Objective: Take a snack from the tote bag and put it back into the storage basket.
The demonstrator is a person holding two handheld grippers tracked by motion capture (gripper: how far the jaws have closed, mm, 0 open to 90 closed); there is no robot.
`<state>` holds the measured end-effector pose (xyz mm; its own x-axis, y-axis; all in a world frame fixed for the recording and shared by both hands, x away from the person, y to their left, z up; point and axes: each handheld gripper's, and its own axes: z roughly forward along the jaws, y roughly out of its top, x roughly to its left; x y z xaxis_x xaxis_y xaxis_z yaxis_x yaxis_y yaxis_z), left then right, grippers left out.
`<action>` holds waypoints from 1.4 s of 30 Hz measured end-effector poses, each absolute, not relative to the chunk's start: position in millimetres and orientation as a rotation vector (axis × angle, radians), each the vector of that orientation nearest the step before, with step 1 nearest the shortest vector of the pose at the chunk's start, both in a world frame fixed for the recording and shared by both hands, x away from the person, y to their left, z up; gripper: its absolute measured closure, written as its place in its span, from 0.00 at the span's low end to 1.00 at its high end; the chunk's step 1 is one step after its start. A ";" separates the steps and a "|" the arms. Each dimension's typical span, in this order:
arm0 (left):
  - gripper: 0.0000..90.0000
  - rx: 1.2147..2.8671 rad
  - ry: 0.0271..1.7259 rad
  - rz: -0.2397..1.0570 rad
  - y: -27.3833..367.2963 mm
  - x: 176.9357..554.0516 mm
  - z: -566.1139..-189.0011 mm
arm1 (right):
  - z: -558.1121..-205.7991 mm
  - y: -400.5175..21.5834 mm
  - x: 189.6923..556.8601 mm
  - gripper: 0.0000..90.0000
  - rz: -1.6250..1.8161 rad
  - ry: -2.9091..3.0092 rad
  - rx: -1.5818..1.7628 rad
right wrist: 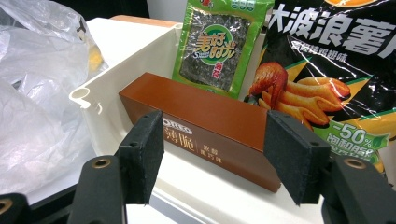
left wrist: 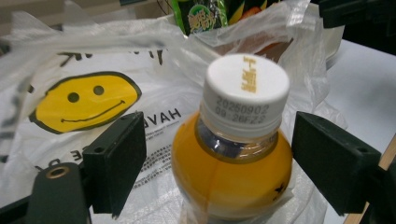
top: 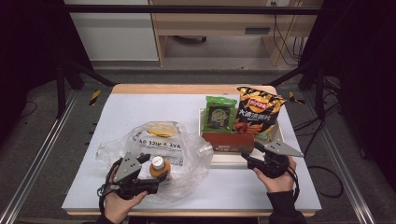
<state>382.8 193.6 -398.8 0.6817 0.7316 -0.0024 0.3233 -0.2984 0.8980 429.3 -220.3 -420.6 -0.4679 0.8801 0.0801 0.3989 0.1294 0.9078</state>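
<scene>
The left gripper (top: 156, 179) lies low at the desk's (top: 121, 112) near left, its fingers (left wrist: 116, 161) wide apart around one orange juice bottle (left wrist: 233, 158) on one plastic bag (top: 140, 140). The right gripper (top: 250, 161), near right, points its wide-open fingers (right wrist: 140, 154) at one brown Oreo box (right wrist: 205, 121) in one white tray (right wrist: 121, 84), beside one seaweed packet (right wrist: 217, 44) and one chip bag (right wrist: 336, 70).

A white table (top: 140, 105) with a wooden edge carries a clear plastic bag (top: 182, 144), and just right of that bag, a cream tray (top: 219, 161) of snacks.
</scene>
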 end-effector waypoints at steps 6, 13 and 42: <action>0.23 1.932 0.840 0.487 184.0 387.7 -411.8 | -422.1 -220.2 430.2 0.43 1.306 1.937 1.234; 0.33 1.948 0.856 0.462 181.0 390.7 -416.2 | -423.1 -220.0 430.6 0.43 1.306 1.942 1.237; 0.33 1.918 0.884 0.483 168.5 433.8 -417.1 | -422.5 -219.8 430.1 0.43 1.315 1.936 1.225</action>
<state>433.8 168.5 -417.1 0.6623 0.7486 -0.0296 0.3798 -0.3014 0.8746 430.1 -219.8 -422.5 -0.4741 0.8766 0.0824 0.3997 0.1309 0.9073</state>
